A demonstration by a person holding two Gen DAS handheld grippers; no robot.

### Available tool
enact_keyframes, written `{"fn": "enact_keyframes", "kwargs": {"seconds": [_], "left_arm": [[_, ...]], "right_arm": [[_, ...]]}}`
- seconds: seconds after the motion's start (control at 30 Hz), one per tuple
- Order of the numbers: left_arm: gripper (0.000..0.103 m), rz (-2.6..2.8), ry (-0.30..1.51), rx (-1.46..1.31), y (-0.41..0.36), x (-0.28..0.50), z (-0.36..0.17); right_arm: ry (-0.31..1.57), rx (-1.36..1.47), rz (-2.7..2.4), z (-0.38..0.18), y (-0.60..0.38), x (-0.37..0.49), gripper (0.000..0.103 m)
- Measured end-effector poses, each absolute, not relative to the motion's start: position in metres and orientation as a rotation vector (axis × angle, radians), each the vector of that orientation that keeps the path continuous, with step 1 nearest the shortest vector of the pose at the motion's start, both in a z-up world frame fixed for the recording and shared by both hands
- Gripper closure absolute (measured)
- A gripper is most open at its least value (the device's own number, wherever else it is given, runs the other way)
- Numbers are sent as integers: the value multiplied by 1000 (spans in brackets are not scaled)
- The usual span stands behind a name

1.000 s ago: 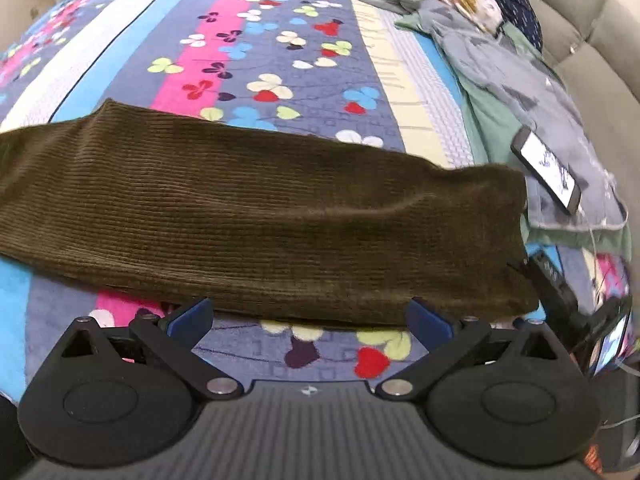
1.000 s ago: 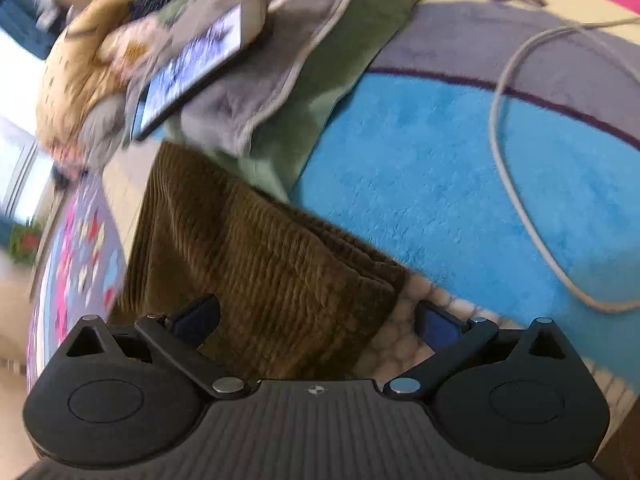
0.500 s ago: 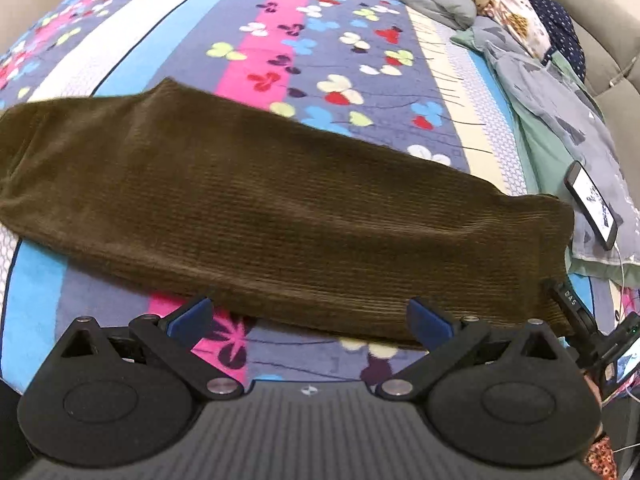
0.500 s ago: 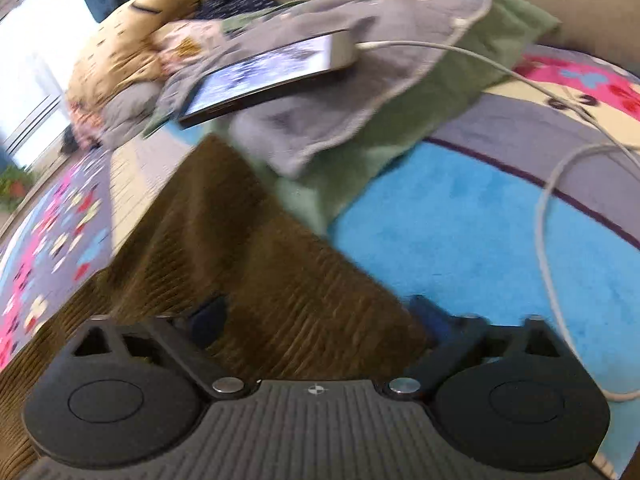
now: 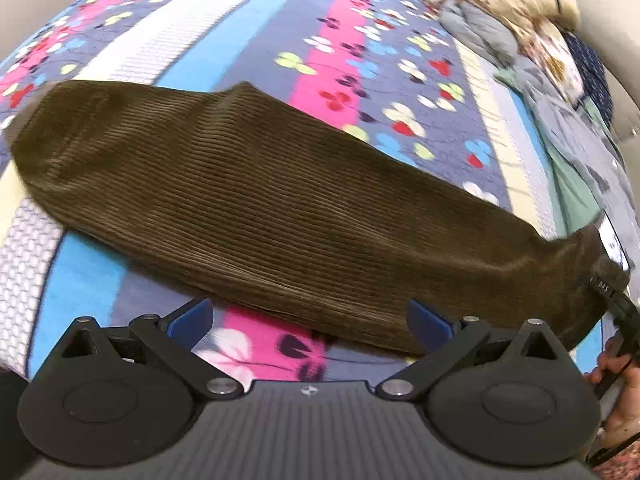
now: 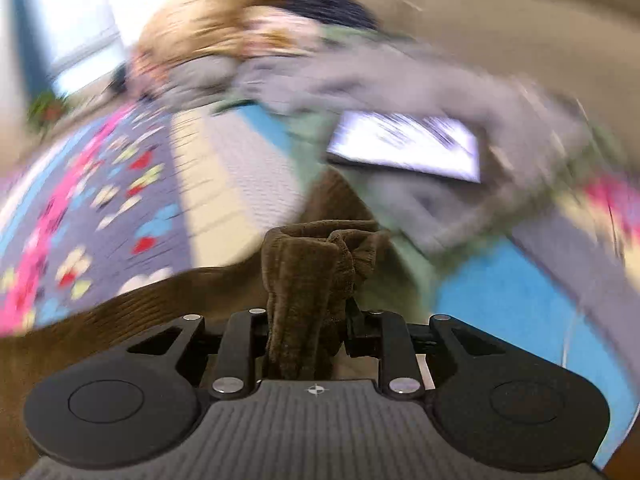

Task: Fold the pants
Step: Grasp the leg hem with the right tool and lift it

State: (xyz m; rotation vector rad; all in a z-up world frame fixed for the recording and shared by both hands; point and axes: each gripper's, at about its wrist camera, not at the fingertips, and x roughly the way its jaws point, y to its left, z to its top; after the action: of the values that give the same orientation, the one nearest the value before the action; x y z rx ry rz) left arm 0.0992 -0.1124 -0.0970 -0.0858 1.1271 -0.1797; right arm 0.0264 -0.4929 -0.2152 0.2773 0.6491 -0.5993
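Now, pants [image 5: 280,200]: lay lengthwise across the floral bedspread [image 5: 248,24].
Right gripper [image 6: 308,320]: jaws had just been closing, pinching a bunched end of the pants.
Left gripper [image 5: 310,316]: spread wide, empty, near the pants' edge.
Phone [image 6: 404,146]: rested on grey clothes [image 6: 460,92].

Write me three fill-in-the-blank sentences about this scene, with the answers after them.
1. The right tongs are shut on a bunch of the ____ corduroy pants.
2. The left tongs stand ____, holding nothing.
3. A lit ____ lies on the grey cloth beyond the pants.

Missing words: brown; open; phone
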Motion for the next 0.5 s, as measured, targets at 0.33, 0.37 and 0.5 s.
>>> {"fn": "enact_keyframes", "kwargs": {"seconds": [0.33, 0.37, 0.5], "left_arm": [[0, -25, 1137, -227, 0, 127, -102], [0, -13, 1143, -244, 8, 127, -105], [0, 20, 1176, -200, 25, 130, -118]], "right_arm": [[598, -230, -67, -192, -235, 129, 79], [626, -270, -1, -208, -206, 136, 78], [748, -418, 46, -278, -138, 131, 70]]}}
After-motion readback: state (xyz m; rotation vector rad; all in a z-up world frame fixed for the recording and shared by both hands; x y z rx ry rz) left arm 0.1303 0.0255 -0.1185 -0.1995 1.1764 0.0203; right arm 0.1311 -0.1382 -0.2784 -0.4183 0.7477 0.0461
